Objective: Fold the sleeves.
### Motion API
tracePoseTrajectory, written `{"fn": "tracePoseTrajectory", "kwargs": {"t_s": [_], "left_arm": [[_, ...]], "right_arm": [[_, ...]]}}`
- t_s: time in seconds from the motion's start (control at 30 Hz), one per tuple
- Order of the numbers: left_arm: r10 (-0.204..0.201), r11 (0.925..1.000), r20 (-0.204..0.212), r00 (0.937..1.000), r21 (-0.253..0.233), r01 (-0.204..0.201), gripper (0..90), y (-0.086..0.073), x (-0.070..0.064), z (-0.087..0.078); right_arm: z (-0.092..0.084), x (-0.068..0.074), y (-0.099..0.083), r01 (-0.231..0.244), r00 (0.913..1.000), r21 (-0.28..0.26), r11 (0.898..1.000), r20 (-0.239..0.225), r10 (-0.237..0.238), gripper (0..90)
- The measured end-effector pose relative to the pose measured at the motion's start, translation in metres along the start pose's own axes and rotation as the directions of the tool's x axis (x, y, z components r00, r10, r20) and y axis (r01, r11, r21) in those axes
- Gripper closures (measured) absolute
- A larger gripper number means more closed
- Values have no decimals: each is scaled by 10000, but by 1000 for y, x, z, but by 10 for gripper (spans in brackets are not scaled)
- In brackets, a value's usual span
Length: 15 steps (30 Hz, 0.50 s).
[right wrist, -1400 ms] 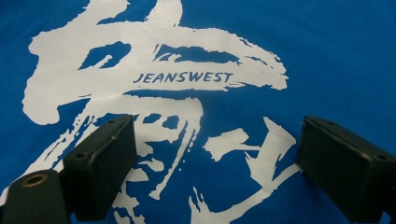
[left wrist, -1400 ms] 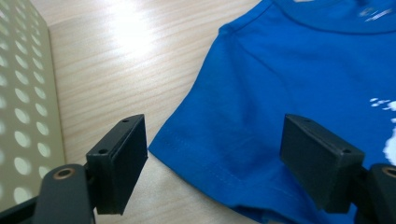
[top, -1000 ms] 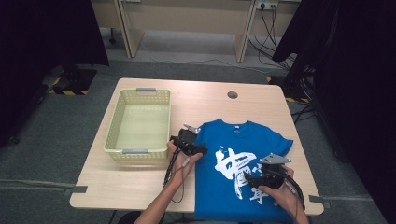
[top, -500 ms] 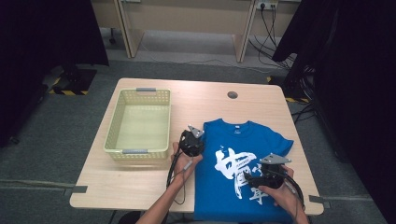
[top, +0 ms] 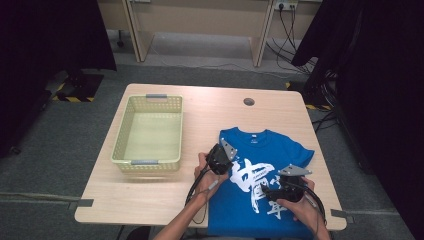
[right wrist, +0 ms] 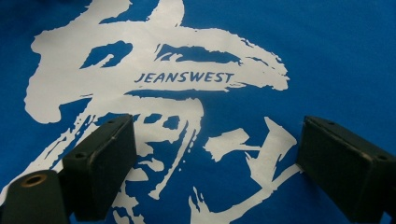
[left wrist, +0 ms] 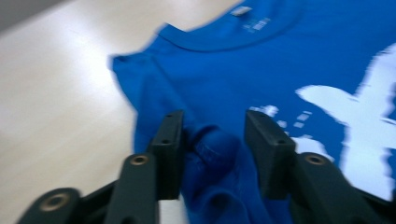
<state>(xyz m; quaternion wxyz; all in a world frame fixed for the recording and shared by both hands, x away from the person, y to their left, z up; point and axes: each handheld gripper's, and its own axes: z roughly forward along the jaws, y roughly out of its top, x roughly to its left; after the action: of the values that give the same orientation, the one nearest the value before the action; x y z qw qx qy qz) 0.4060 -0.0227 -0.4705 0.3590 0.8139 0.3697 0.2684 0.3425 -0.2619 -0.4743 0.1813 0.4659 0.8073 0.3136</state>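
A blue T-shirt (top: 280, 150) with a white brush-style print lies flat on the right half of the table. My left gripper (top: 222, 156) is over the shirt's left edge. In the left gripper view a bunched fold of the blue sleeve (left wrist: 212, 149) sits between the jaws of the left gripper (left wrist: 212, 121). Those jaws have just been opening and stand a little apart around the fold. My right gripper (top: 270, 192) hovers low over the print near the hem. In the right gripper view the right gripper (right wrist: 215, 126) is open wide above the white print (right wrist: 154, 88).
A pale green plastic basket (top: 150, 162) stands on the left half of the wooden table (top: 150, 200), with nothing in it. A round cable hole (top: 248, 101) sits at the table's far edge. Dark curtains hang at both sides beyond the table.
My left gripper has moved right, from the table beside the shirt onto its left edge, and the left sleeve has come inward with it. The right gripper has stayed put.
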Motion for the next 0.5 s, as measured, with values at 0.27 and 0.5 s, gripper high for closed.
{"fn": "tracePoseTrajectory", "kwargs": {"t_s": [0.27,0.5], "left_arm": [[-719,9949,709,9949,-660,766,353,8,11,-20],[-1820,9832,-52,9833,-149,1819,299,6,44,-27]], "right_arm": [[0,0,0,6,10000,7,10000,-17,-6,121],[0,0,0,-10,10000,28,10000,-14,10,121]]}}
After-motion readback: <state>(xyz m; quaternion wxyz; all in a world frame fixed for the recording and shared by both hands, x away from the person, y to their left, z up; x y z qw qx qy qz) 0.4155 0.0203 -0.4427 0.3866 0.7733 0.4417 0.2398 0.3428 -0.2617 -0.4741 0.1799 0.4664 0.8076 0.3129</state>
